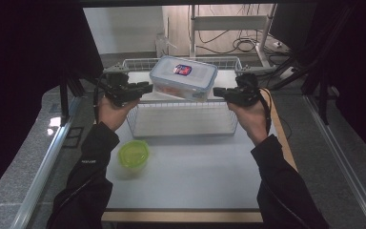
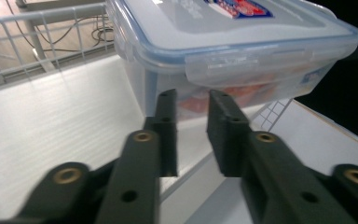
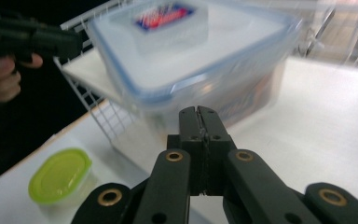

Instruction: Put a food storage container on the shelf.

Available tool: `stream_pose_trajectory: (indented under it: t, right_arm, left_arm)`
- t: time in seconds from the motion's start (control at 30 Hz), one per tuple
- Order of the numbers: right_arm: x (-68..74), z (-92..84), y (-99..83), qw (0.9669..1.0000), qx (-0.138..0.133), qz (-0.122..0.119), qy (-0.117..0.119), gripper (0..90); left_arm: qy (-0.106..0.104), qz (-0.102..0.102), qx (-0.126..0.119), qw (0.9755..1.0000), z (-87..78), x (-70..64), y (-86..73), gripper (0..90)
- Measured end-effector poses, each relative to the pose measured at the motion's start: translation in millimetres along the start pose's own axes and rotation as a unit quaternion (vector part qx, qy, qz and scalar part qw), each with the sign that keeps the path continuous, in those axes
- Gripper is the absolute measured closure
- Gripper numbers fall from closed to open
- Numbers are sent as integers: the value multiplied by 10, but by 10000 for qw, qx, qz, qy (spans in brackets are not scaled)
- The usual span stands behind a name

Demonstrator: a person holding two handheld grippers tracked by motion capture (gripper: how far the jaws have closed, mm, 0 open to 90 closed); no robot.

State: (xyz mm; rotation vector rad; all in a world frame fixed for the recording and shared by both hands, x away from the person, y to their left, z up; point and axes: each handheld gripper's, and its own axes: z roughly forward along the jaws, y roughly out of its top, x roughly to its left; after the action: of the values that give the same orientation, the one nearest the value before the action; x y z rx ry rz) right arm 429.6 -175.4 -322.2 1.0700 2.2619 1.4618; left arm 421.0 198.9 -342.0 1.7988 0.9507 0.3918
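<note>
Now the left gripper (image 1: 145, 87) has its jaws narrowly apart with nothing between, its tips just beside the clear lidded food container (image 1: 183, 76), which sits tilted over the wire basket (image 1: 181, 128). Right gripper (image 1: 220, 93) has jaws pressed together, seemingly touching the container's side.

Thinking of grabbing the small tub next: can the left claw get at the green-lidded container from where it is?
Probably yes: the green-lidded container sits alone on the table, outside the wire basket, with nothing between it and the left claw.
</note>
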Motion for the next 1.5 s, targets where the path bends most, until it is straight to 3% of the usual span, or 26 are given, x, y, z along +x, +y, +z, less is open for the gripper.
stream_pose_trajectory:
  t: [0.1, 0.3, 0.6, 0.83, 1.0, 1.3, 1.5]
  right_arm:
    - [17, 82, -31, 10000, 87, 4, -15, 898]
    - [10, 184, 30, 9999, 74, 33, -113, 898]
    - [-120, 416, 141, 9984, -66, 505, -238, 887]
    - [-229, 485, 194, 9964, -140, 772, -313, 885]
    - [-275, 521, 229, 9955, -153, 835, -409, 885]
    - [-274, 543, 241, 9954, -177, 821, -458, 866]
    - [-261, 477, 212, 9960, -215, 745, -453, 832]
  left_arm:
    - [-33, -3, 0, 10000, 21, 2, -24, 812]
    - [-11, 33, 10, 10000, 47, -7, -22, 817]
    - [107, -40, 124, 9999, 176, 13, 3, 806]
    - [195, -54, 70, 9998, 80, 53, 23, 805]
    - [403, -163, 96, 9990, 29, 132, 24, 805]
    - [421, -293, 154, 9986, 98, 168, -11, 810]
    - [438, -211, 163, 9987, 90, 144, -10, 783]
